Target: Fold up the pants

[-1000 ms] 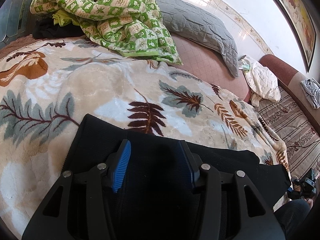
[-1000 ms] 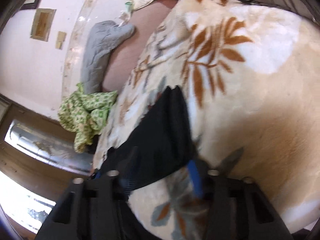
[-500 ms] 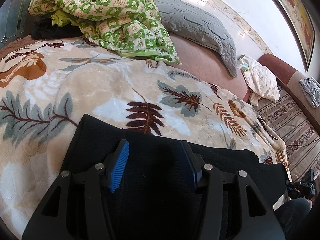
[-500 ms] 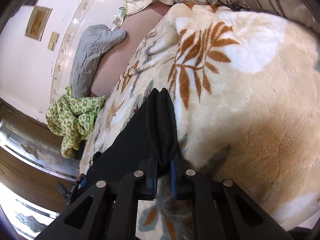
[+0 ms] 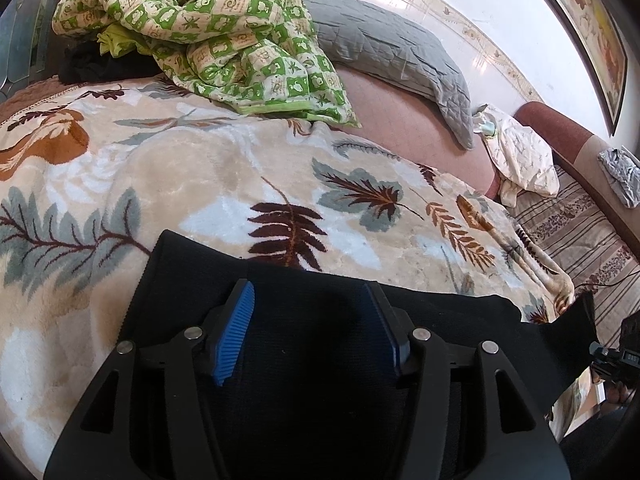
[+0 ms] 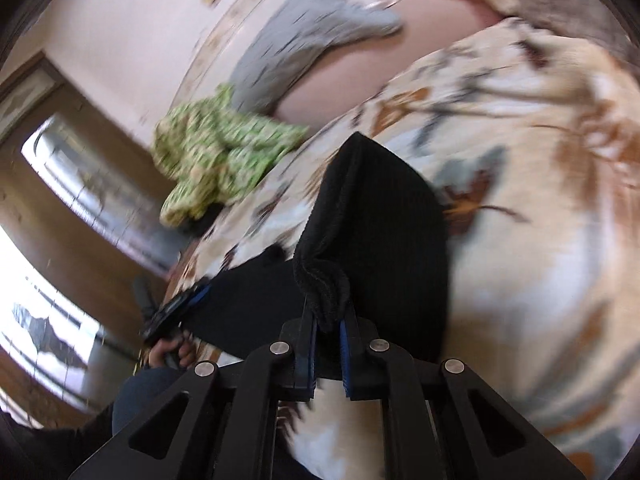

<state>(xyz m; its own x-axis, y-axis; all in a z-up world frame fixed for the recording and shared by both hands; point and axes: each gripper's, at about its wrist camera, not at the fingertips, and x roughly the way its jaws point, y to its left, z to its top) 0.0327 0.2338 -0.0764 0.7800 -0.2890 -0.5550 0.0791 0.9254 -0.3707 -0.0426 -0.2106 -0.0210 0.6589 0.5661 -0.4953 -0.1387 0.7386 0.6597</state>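
Observation:
Black pants [image 5: 312,320] lie flat on a cream leaf-print blanket [image 5: 200,184]. My left gripper [image 5: 310,316] is open, its blue-padded fingers spread just above the pants' near end. My right gripper [image 6: 328,332] is shut on the bunched hem of the pants [image 6: 384,240] and holds it lifted off the blanket [image 6: 540,240], the cloth curling back over itself. In the left wrist view the lifted far end [image 5: 576,336] rises at the right. The right wrist view is motion-blurred.
A green patterned quilt [image 5: 224,36] and a grey pillow [image 5: 392,52] lie at the bed's far side. A cream cloth [image 5: 524,160] and a striped mattress [image 5: 580,232] are at the right. My hand with the left gripper [image 6: 176,316] shows at left.
My right gripper closed on the pants' end, then lifted it and swung it toward the left gripper. The left gripper has stayed open over the pants.

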